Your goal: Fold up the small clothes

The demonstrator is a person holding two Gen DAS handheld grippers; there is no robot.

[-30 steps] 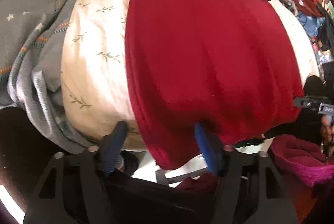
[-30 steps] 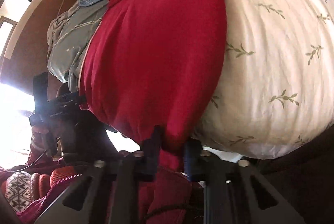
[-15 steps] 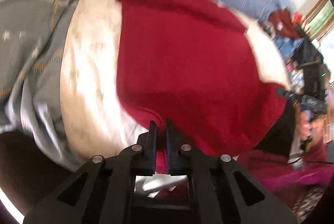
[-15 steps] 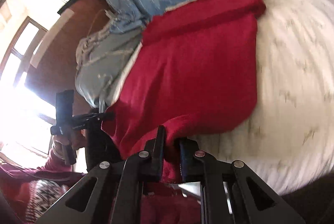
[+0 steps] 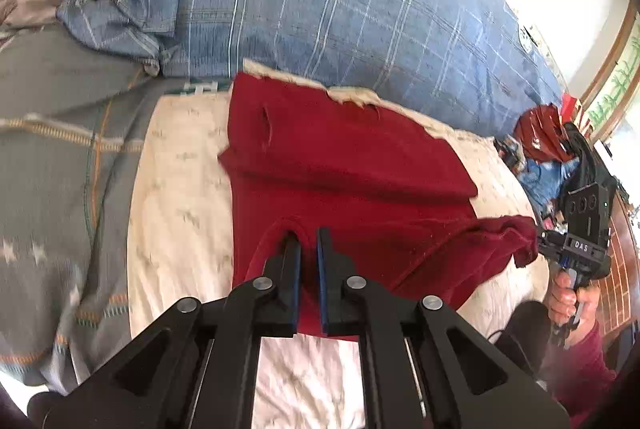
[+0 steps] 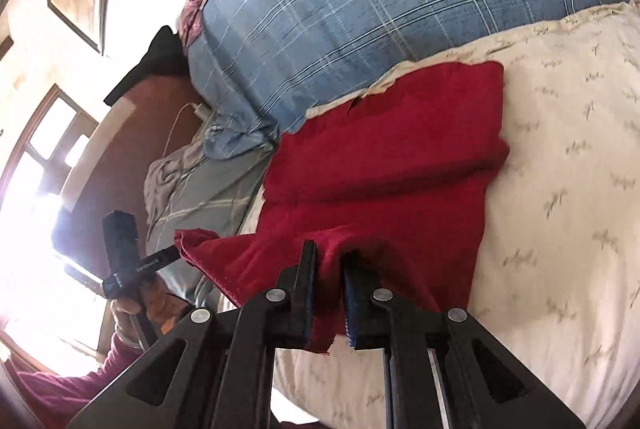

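Each hand-held gripper, left and right, is clamped on the near edge of the red garment, lifting it off the cream bed sheet.

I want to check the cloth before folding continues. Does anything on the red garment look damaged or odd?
Yes. The red garment seems to have a small slit-like hole near its far left corner, and its far edge looks ragged against the cream sheet. Blur could explain part of this. Both near corners are lifted, which is simply the fold.
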